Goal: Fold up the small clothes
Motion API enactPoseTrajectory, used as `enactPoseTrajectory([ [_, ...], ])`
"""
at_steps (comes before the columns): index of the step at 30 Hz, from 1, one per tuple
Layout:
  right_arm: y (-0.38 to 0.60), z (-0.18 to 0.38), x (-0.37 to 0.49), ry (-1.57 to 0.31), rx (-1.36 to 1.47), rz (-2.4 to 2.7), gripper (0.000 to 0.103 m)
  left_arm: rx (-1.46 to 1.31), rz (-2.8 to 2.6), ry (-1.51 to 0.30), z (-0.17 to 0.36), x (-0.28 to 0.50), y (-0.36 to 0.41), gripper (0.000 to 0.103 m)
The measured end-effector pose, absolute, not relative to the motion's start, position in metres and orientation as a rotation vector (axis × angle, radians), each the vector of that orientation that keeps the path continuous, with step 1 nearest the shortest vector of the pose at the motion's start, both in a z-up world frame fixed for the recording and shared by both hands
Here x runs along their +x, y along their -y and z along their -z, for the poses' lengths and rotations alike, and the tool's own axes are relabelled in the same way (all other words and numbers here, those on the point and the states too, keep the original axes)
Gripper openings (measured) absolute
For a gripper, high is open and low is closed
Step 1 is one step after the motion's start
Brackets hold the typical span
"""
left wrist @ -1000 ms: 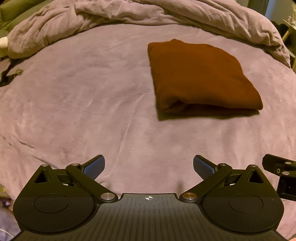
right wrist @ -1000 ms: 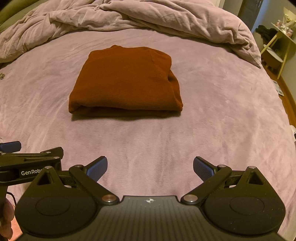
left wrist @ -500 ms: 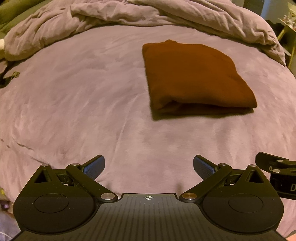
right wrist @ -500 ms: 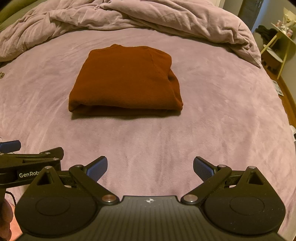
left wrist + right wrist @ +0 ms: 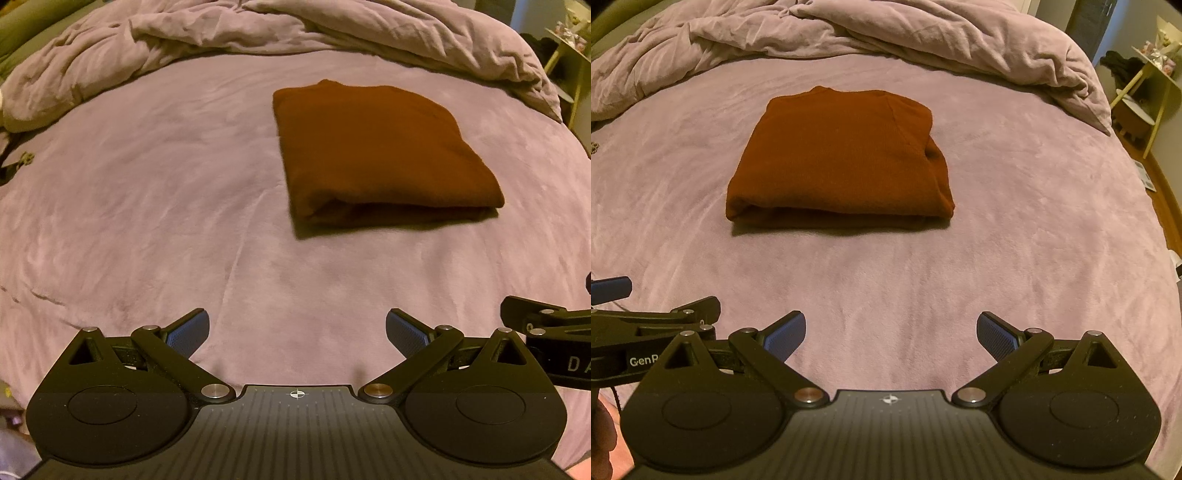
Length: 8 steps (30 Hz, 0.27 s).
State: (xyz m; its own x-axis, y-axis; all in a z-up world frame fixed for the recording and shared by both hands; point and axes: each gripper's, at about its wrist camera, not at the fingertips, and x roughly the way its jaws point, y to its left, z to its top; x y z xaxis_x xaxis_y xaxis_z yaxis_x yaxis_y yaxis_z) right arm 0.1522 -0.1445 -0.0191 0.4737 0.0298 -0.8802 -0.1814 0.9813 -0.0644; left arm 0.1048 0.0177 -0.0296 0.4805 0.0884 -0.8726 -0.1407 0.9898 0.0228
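A rust-brown garment [image 5: 380,155] lies folded into a neat rectangle on the mauve bed sheet [image 5: 147,192]. It also shows in the right wrist view [image 5: 842,158]. My left gripper [image 5: 297,332] is open and empty, held back from the garment near the bed's front. My right gripper [image 5: 891,334] is open and empty too, directly in front of the garment and well short of it. Part of the right gripper shows at the right edge of the left wrist view [image 5: 546,332]. The left gripper's side shows at the left of the right wrist view [image 5: 653,328].
A crumpled mauve duvet [image 5: 886,40] is bunched along the far side of the bed, seen also in the left wrist view [image 5: 258,33]. A pale side table [image 5: 1145,92] stands off the bed's right edge, over a wooden floor.
The left wrist view has shifted slightly, so the garment sits a little further left and lower. The right gripper barely moved. Both grippers stay open.
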Motion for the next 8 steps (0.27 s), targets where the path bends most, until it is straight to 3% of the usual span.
enactPoseTrajectory([
  [8,0.1454,0.0191,0.1513,-1.063,-0.160,-0.126,0.099,-0.024,-0.140,-1.050,0.0286,0.1045,-0.0123,0.103],
])
